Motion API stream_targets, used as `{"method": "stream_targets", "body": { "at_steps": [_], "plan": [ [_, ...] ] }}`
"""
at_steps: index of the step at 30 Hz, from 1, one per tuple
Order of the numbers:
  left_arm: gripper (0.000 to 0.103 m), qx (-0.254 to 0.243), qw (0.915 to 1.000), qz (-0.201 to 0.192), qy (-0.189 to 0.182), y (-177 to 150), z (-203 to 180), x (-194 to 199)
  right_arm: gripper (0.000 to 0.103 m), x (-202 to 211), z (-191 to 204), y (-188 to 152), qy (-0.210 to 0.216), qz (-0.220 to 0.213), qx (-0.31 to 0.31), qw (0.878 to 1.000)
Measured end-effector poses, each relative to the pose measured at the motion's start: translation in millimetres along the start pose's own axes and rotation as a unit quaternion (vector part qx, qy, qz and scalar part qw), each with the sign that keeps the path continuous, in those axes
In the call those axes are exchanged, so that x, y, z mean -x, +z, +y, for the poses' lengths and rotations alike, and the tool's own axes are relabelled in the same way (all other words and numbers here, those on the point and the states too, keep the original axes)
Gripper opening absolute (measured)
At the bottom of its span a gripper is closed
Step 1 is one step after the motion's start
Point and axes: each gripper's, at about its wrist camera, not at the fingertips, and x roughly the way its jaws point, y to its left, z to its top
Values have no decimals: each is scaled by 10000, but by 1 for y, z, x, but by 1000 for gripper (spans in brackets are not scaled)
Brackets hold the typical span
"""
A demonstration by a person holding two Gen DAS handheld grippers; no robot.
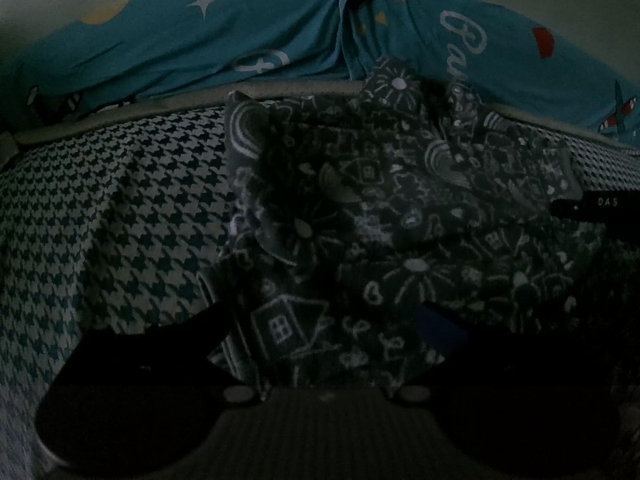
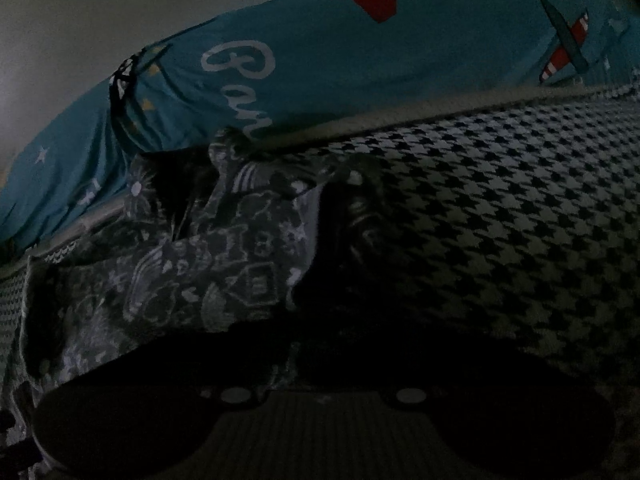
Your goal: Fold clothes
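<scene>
Left tongs (image 1: 324,312) astride doodle-print garment (image 1: 360,200), right tongs (image 2: 304,320) alongside.

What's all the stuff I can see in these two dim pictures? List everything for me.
Doodle-print garment: one, dark with white drawings of houses and flowers, crumpled on the checked surface.
Houndstooth cover: one, dark and pale check, spread under the garment.
Blue sheet: one, turquoise with white star, script lettering, red shape and aeroplane, behind the checked cover.
Pale piping: one strip, along the cover's far edge.
Left hand-held gripper: one, black, fingers apart with the garment between them.
Right hand-held gripper: one, black, at the garment's edge; too dark to judge its grip.
</scene>
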Motion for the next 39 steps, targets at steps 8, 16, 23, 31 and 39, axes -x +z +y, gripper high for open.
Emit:
{"method": "stream_targets", "body": {
  "at_steps": [8,16,23,31,39],
  "plan": [
    [103,-61,10000,-34,40,0,-3,0,28,7,6,1,-7,-183,157,9997],
    [103,-24,10000,-51,12,1,-2,0,41,-2,-3,-2,11,-47,-82,10000],
    [103,14,10000,-85,8,0,2,3,33,-3,-8,-4,207,-68,-146,9997],
    [103,58,9998,-147,103,-1,12,7,26,10,5,-5,104,-358,-26,9993],
    [103,101,9994,-241,215,-5,27,15,25,25,22,-2,107,-644,82,9978]
  ]
}}
